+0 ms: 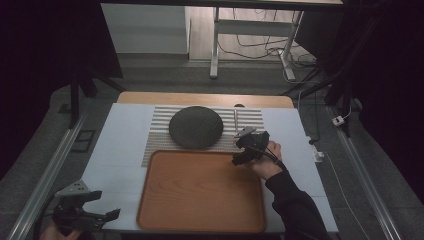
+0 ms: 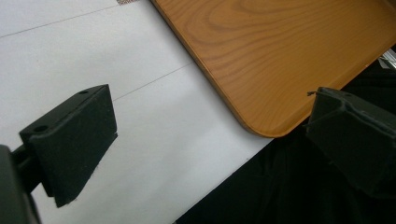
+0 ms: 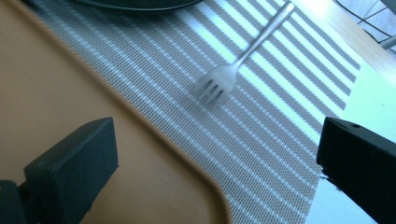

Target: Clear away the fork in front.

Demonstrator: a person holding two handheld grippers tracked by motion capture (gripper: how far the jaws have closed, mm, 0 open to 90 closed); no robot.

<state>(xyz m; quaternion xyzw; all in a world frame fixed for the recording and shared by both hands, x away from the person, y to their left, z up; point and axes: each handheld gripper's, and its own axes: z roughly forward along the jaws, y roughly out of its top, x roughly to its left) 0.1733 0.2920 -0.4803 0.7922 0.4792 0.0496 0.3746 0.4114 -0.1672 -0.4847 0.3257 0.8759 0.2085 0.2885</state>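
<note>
Dark floor and the legs of another desk lie beyond a table (image 1: 120, 150) covered in a pale sheet, seen from the high view. On it a striped grey placemat (image 1: 250, 117) sits toward the far side, with a dark round plate (image 1: 195, 127) resting on its middle. Just to the right of the plate a silver fork (image 1: 235, 120) lies on the placemat; in the right gripper view the fork (image 3: 224, 77) lies apart from the plate, its prongs pointing toward the tray. An empty wooden tray (image 1: 200, 192) lies on the near side, its far edge over the placemat's near edge.

At the tray's far right corner the right gripper (image 1: 245, 150) hovers, held in a dark-sleeved hand (image 1: 267, 160), its jaws spread wide apart and holding nothing, with the fork just ahead of them. Over the near left corner of the table the left gripper (image 1: 107, 215) is held with its jaws also wide apart and empty, near the tray's near left corner (image 2: 261, 126)
</note>
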